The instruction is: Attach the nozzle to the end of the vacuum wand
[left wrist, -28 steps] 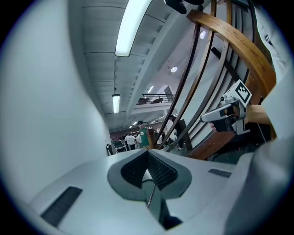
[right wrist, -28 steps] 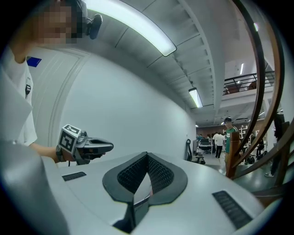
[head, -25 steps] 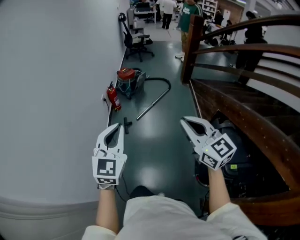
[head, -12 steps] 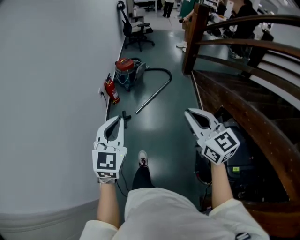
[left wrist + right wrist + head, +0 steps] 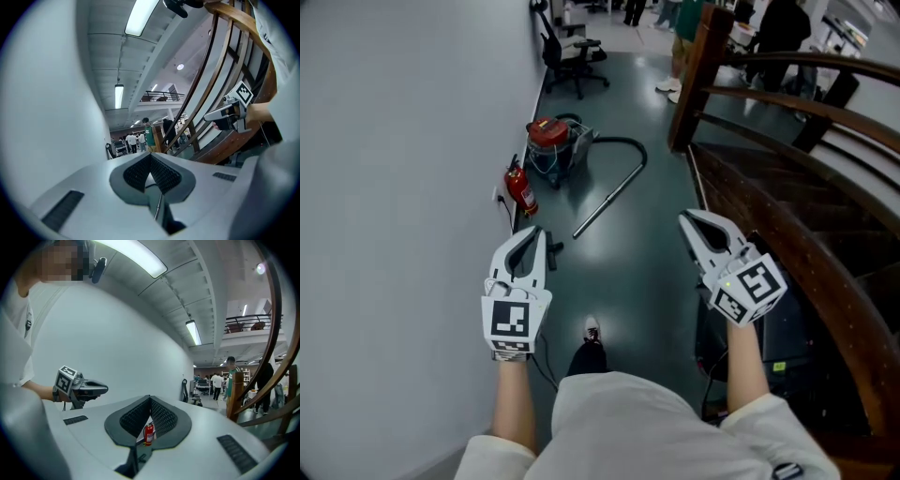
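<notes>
Leftmost in the head view, a plain white wall (image 5: 403, 187) fills the left side of the frame. At its foot, upper centre-left, stands a small red fire extinguisher (image 5: 521, 190), and just beyond it sits a canister vacuum cleaner with a red lid (image 5: 551, 142).

The white left gripper (image 5: 534, 232) is held out level at lower left, its jaws clenched together with nothing between them. The left gripper view shows the ribbed black pads (image 5: 161, 176) meeting in a closed V. Just to the right of its tip, on the dark green floor (image 5: 628, 272), lies a small black nozzle piece (image 5: 555, 248), partly hidden by the gripper and touched by neither tool.

A curved black hose (image 5: 619, 142) runs from the vacuum cleaner to a long silver vacuum wand (image 5: 607, 202). The wand lies slantwise on the floor at centre frame, its free end pointing down-left, near the nozzle piece but apart from it.

Below centre, a shoe (image 5: 592, 330) of the person shows on the floor.

The white right gripper (image 5: 686, 218) is held at right of centre, jaws likewise clenched and empty. In the right gripper view only the distant fire extinguisher (image 5: 148, 434) shows through the gap below the pads.

A dark wooden stair railing (image 5: 769, 98) sweeps across the right side.
</notes>
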